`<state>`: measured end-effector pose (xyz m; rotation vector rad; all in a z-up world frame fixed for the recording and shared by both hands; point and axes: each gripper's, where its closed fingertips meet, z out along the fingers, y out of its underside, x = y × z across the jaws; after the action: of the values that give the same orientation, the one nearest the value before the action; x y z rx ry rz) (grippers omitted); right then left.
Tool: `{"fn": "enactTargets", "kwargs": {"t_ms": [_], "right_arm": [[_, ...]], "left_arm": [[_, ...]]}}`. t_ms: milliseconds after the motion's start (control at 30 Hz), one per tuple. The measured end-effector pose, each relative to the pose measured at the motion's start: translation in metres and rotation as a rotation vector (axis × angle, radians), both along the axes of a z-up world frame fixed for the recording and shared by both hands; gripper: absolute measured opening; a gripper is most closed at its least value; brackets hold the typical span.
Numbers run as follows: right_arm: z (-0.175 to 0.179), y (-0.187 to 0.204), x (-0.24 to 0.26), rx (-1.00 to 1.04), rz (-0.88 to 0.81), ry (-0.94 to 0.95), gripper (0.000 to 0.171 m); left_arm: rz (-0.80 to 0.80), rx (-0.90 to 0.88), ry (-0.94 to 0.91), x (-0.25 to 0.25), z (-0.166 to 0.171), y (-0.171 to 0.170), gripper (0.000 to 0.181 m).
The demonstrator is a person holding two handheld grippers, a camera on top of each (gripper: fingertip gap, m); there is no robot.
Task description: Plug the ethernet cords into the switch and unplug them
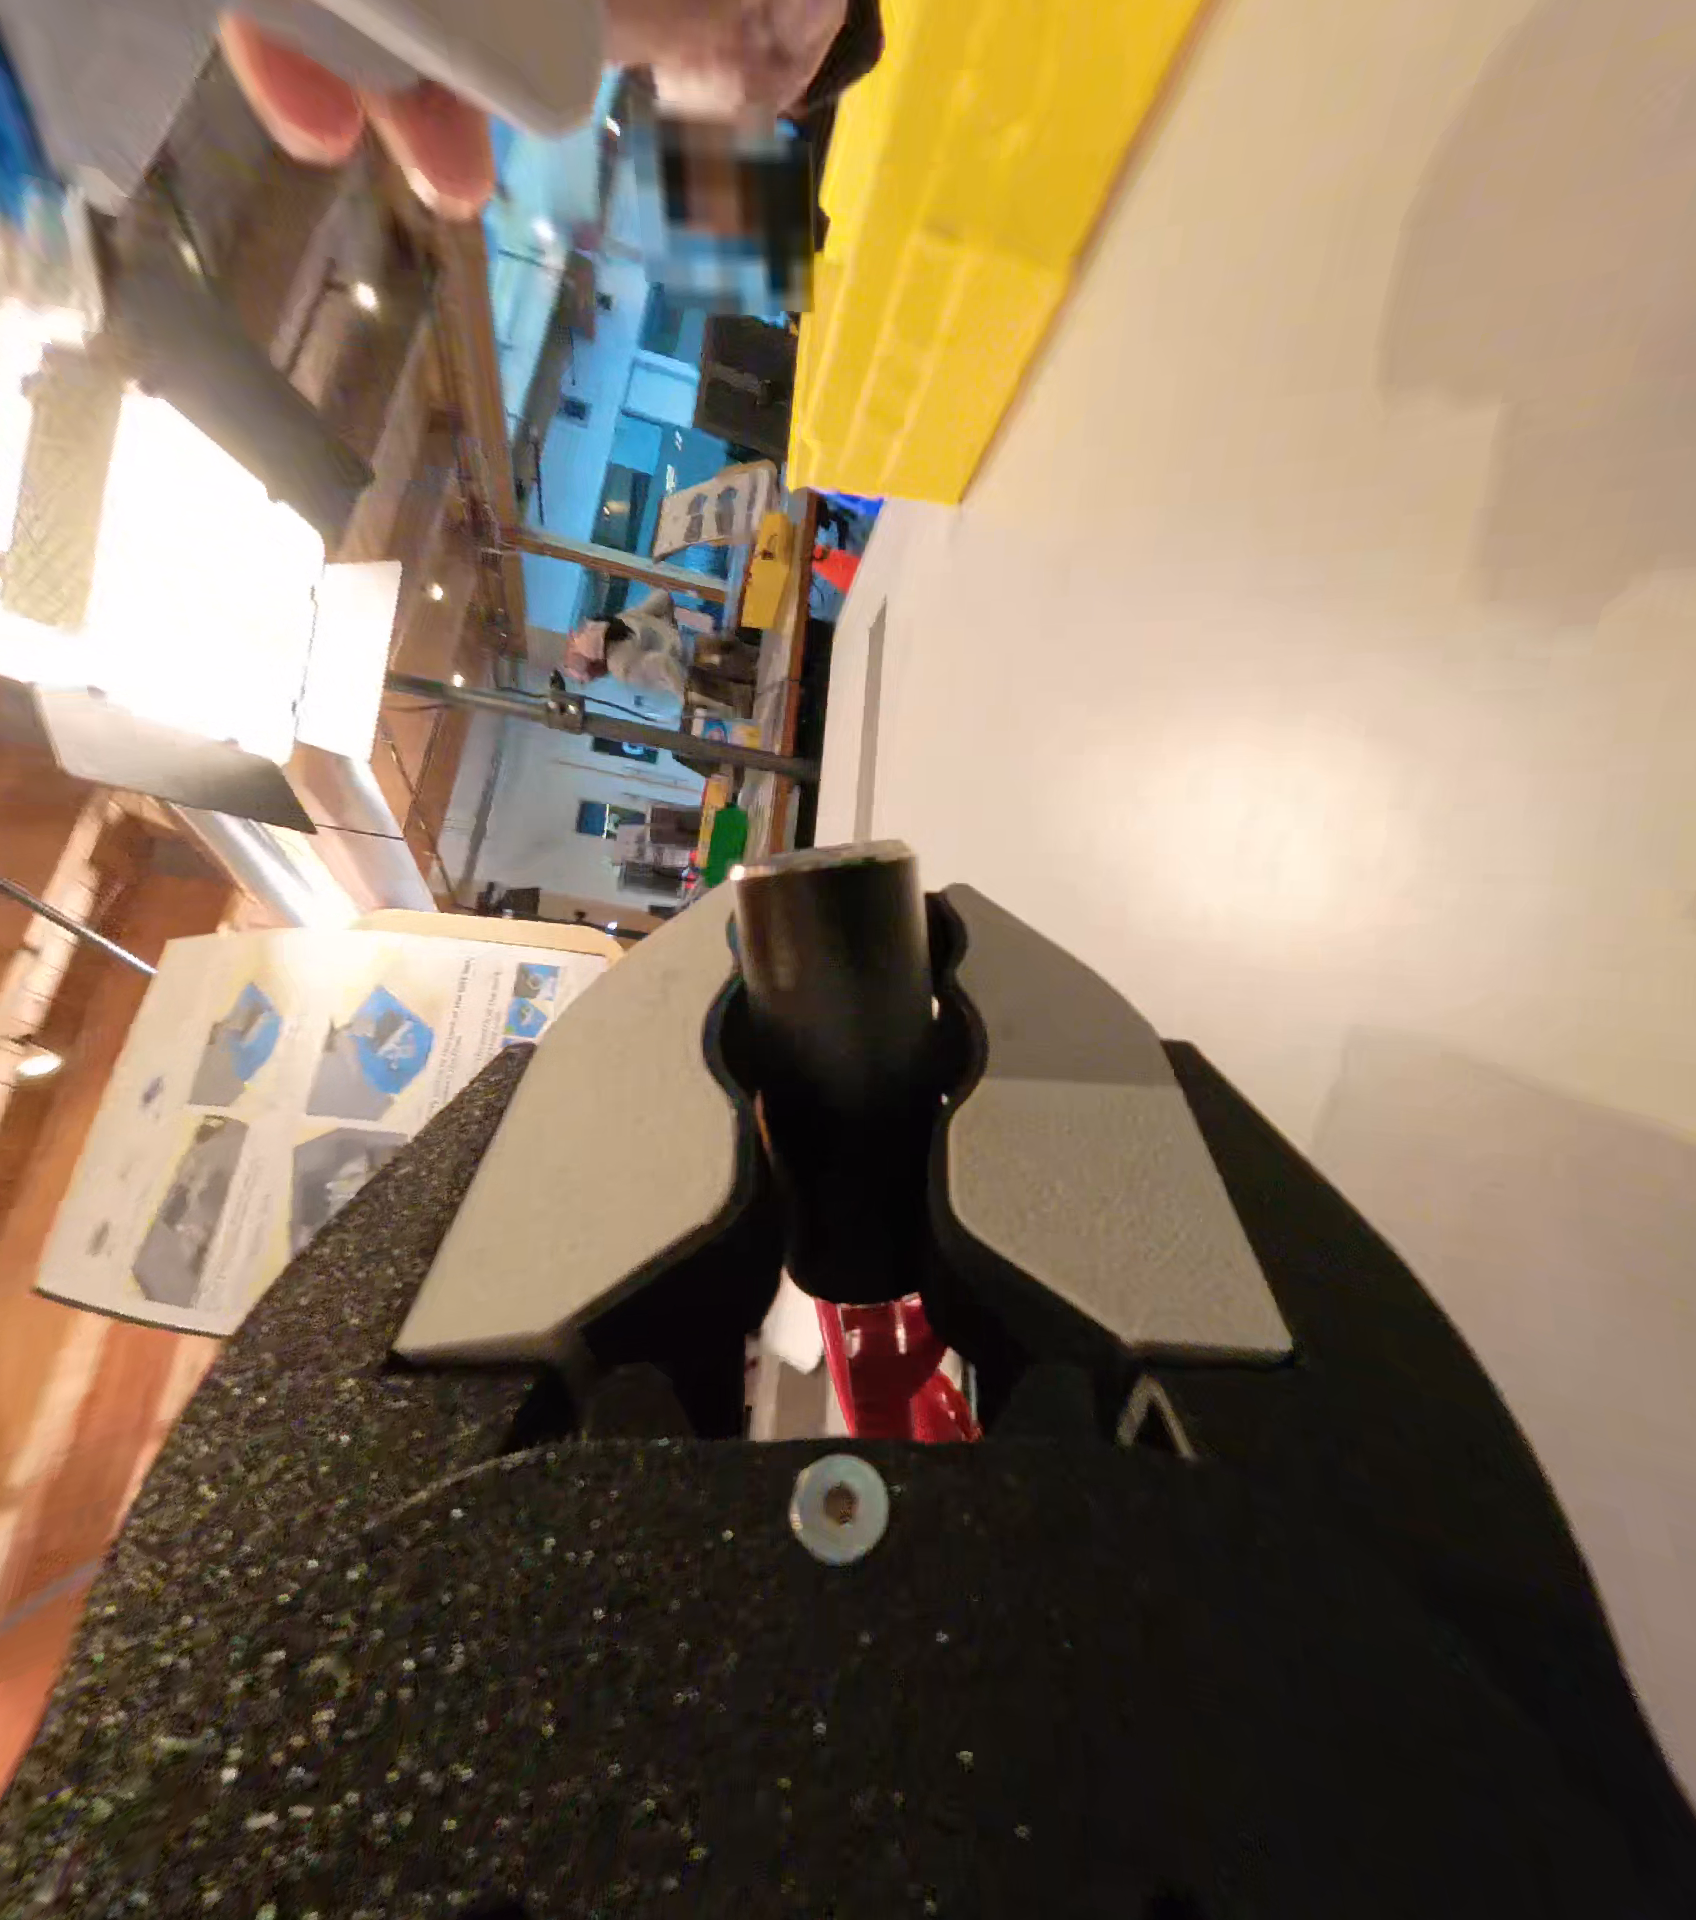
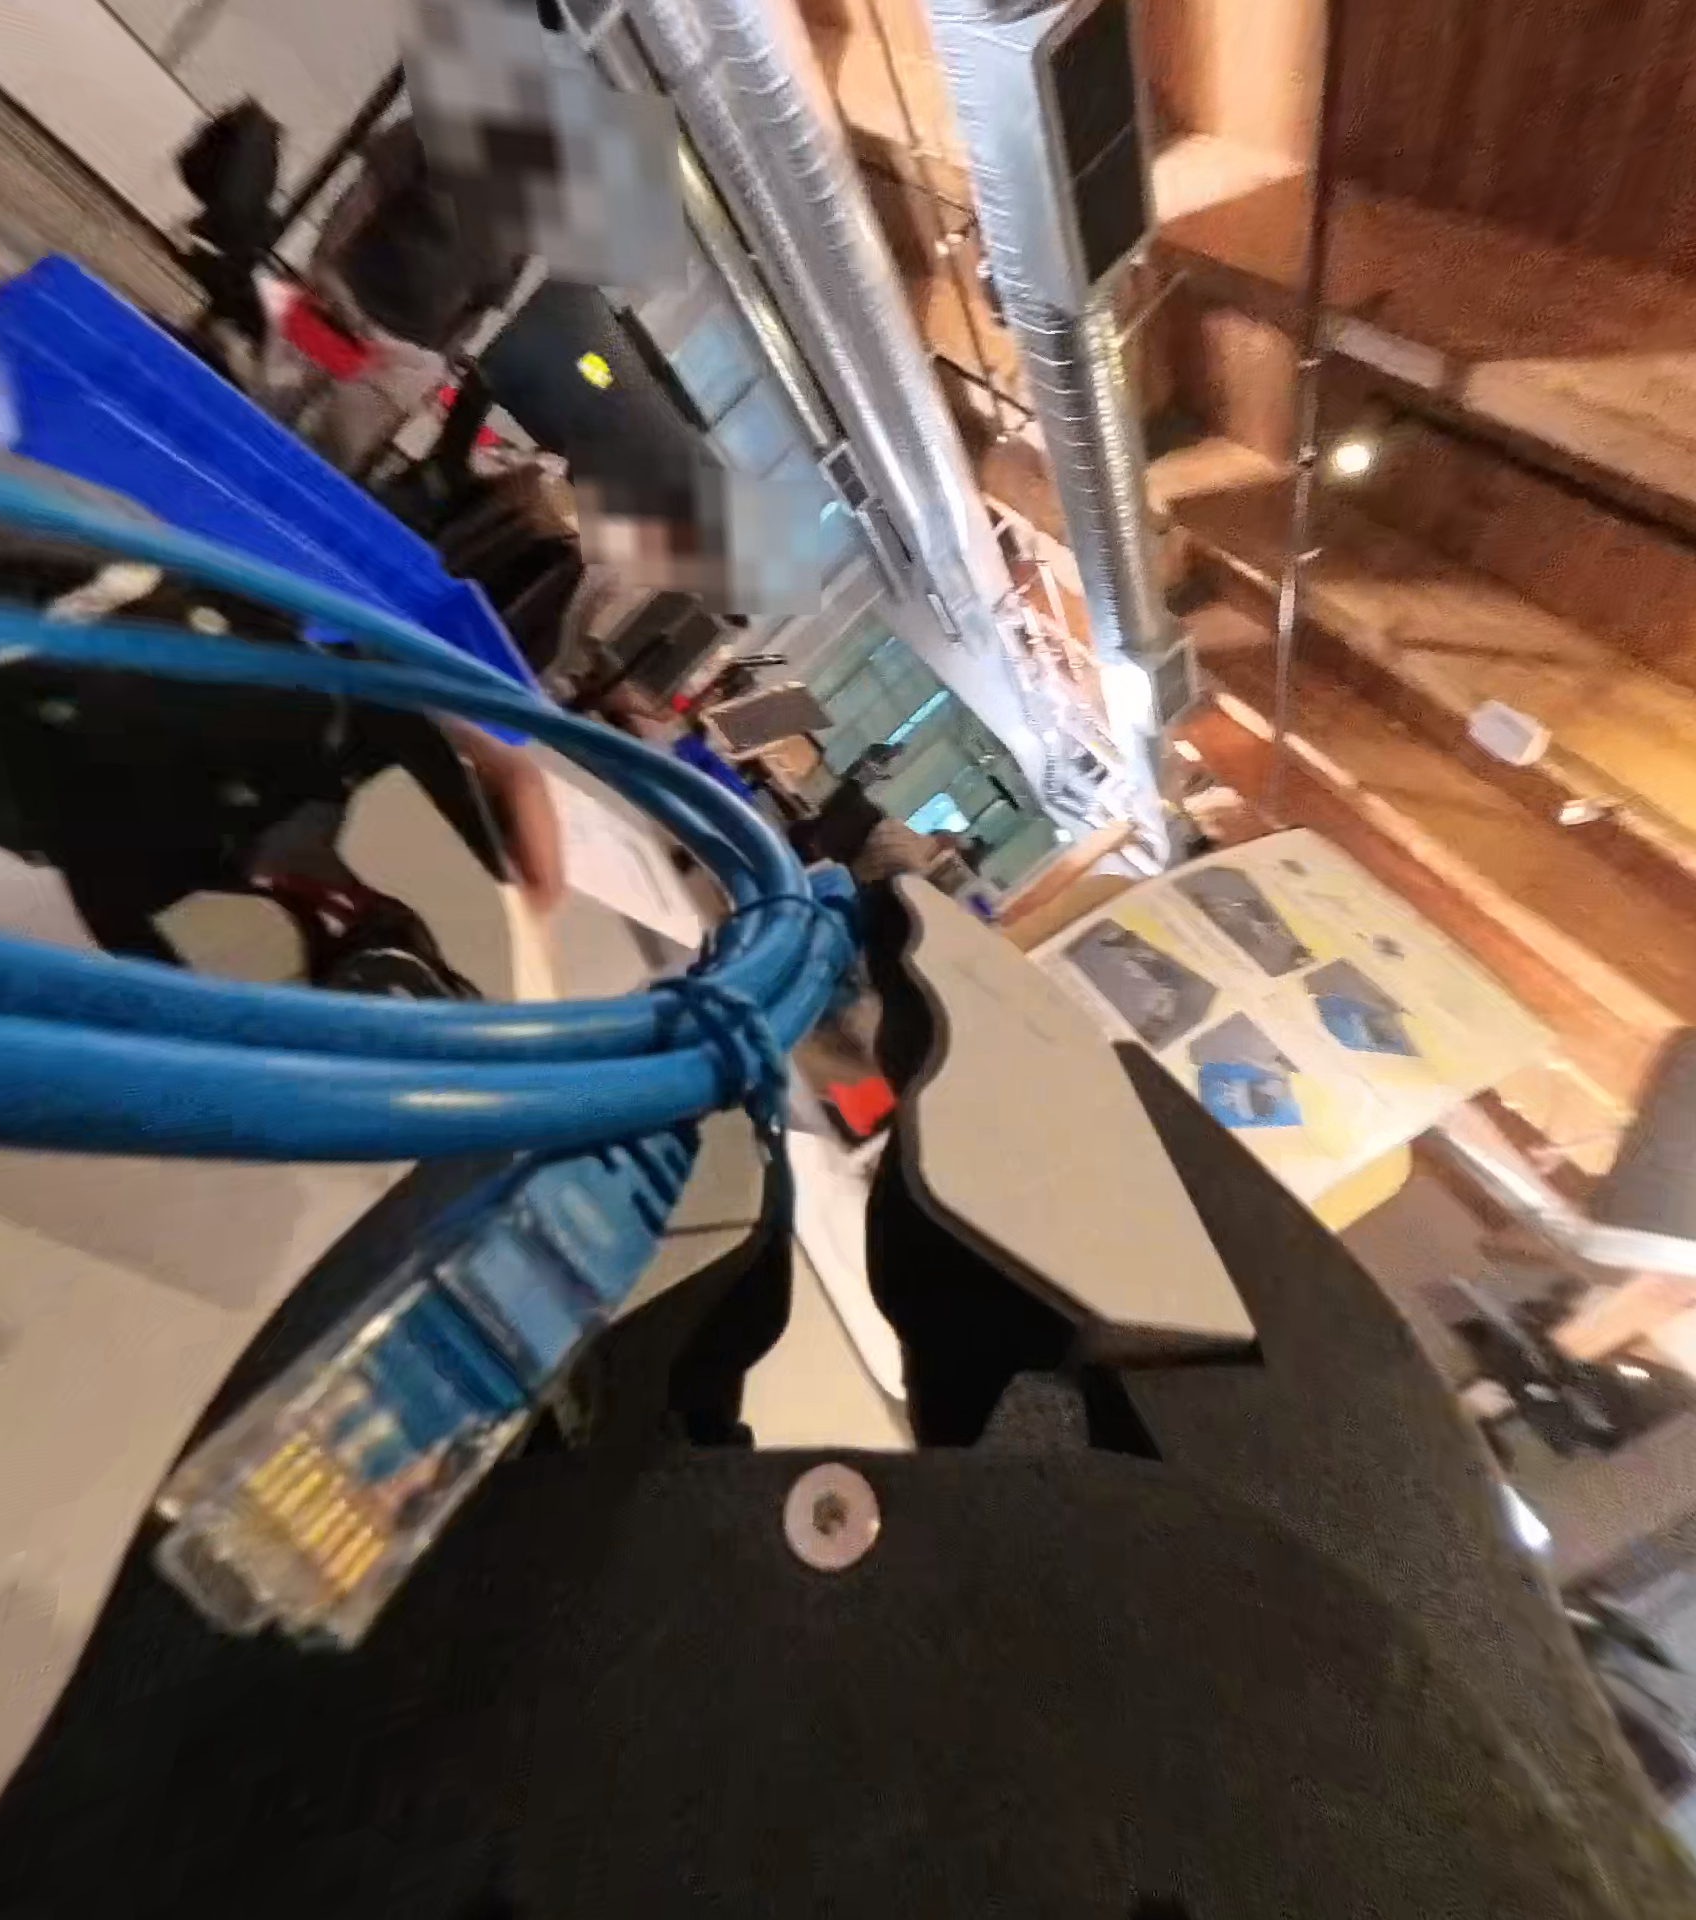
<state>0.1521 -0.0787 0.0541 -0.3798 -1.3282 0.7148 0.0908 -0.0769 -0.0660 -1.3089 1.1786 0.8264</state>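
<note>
The blue ethernet cord (image 2: 324,1049) is seen as a tied bundle running in from the left, its clear plug (image 2: 387,1382) pointing back toward the camera and down-left along a diagonal axis. The bundle's bend is pinched at the tips of the right gripper (image 2: 849,935) (plug hanging over its left finger). The left gripper (image 1: 839,1049) is clamped on a black cylinder (image 1: 839,997) pointing forward beside a white table (image 1: 1343,727).

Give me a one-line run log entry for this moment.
left gripper: shut on black cylinder | right gripper: holds bundled blue ethernet cord, plug dangling | switch: not in view
</note>
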Motion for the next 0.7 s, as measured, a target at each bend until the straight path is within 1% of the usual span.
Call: {"fn": "enactTargets", "kwargs": {"t_ms": [33, 67, 133, 267, 333, 467, 533, 633, 700], "right_arm": [[0.005, 0.007, 0.007, 0.044, -0.045, 0.019, 0.013], [0.0, 0.011, 0.008, 0.054, -0.046, -0.034, 0.013], [-0.013, 0.026, 0.005, 0.067, -0.098, -0.093, 0.013], [-0.032, 0.061, -0.006, 0.073, -0.241, -0.18, 0.015], [-0.034, 0.078, -0.007, 0.055, -0.316, -0.187, 0.015], [-0.021, 0.102, 0.004, -0.003, -0.421, -0.147, 0.015], [-0.009, 0.122, 0.02, 0.013, -0.536, -0.109, 0.016], [0.014, 0.157, 0.064, 0.035, -0.723, -0.032, 0.017], [0.029, 0.182, 0.108, 0.025, -0.843, 0.024, 0.017]], "left_arm": [[-0.01, 0.008, -0.073, 0.001, 0.006, 0.001, 0.029], [0.0, 0.008, -0.127, -0.001, 0.011, 0.004, 0.029], [0.013, 0.003, -0.196, -0.002, 0.017, 0.01, 0.029], [0.105, -0.014, -0.155, -0.018, 0.011, 0.012, 0.029], [0.162, -0.044, -0.132, -0.032, 0.002, 0.013, 0.029], [0.2, -0.069, -0.148, -0.043, -0.005, 0.016, 0.029], [0.19, -0.077, -0.143, -0.039, -0.007, 0.017, 0.029], [0.178, -0.088, -0.112, -0.031, -0.013, 0.018, 0.029], [0.172, -0.095, -0.096, -0.028, -0.017, 0.02, 0.029]]}}
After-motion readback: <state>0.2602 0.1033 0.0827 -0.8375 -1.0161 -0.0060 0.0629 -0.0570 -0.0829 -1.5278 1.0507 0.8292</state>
